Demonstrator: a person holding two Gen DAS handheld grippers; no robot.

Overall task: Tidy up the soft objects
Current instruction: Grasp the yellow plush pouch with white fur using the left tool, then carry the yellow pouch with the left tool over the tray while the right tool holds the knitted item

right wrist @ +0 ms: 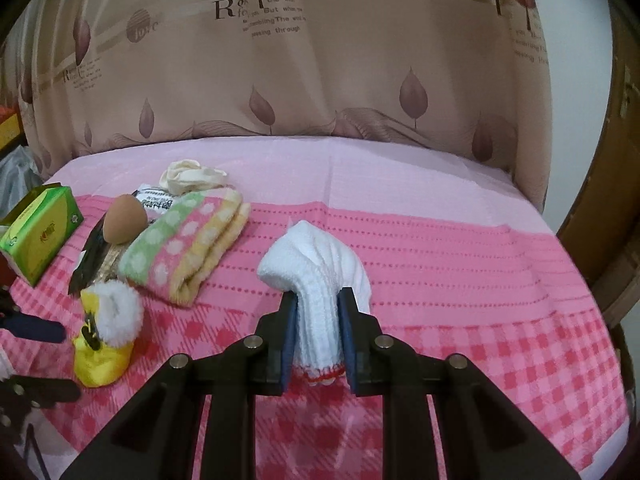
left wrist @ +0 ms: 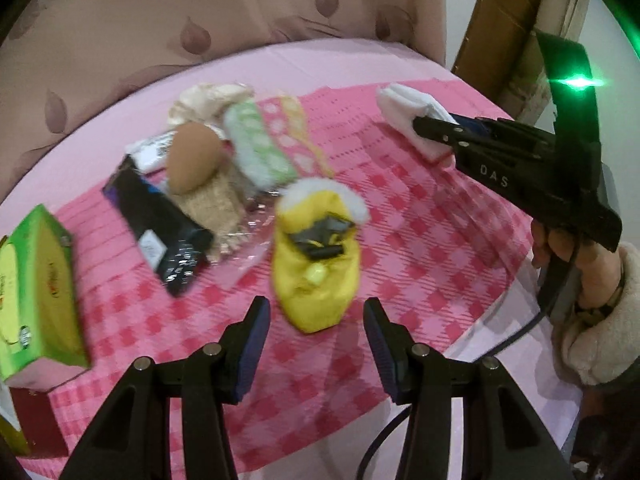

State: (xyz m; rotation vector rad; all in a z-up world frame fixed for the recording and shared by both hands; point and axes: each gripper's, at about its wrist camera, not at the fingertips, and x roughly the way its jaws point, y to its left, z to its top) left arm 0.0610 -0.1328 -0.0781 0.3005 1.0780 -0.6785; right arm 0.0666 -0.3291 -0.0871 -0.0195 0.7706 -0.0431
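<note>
A yellow plush slipper point(left wrist: 316, 264) with a white fluffy cuff lies on the pink checked cloth point(left wrist: 420, 248). My left gripper point(left wrist: 317, 318) is open just in front of it, one finger to each side of its near end, and the pads are not touching it. My right gripper point(right wrist: 319, 303) is shut on a white knitted cloth point(right wrist: 316, 260) with a red hem, which droops forward over the table. In the left wrist view the right gripper point(left wrist: 434, 128) holds that white cloth point(left wrist: 404, 104) at the far right. The slipper point(right wrist: 102, 356) also shows low on the left of the right wrist view.
A dotted green, pink and yellow folded towel point(right wrist: 188, 248), a brown egg-shaped sponge point(right wrist: 124, 220), a cream cloth point(right wrist: 192, 176) and a black packet point(left wrist: 160, 216) crowd the far left. A green tissue box point(left wrist: 36, 292) stands at the left edge. A curtain point(right wrist: 320, 60) hangs behind.
</note>
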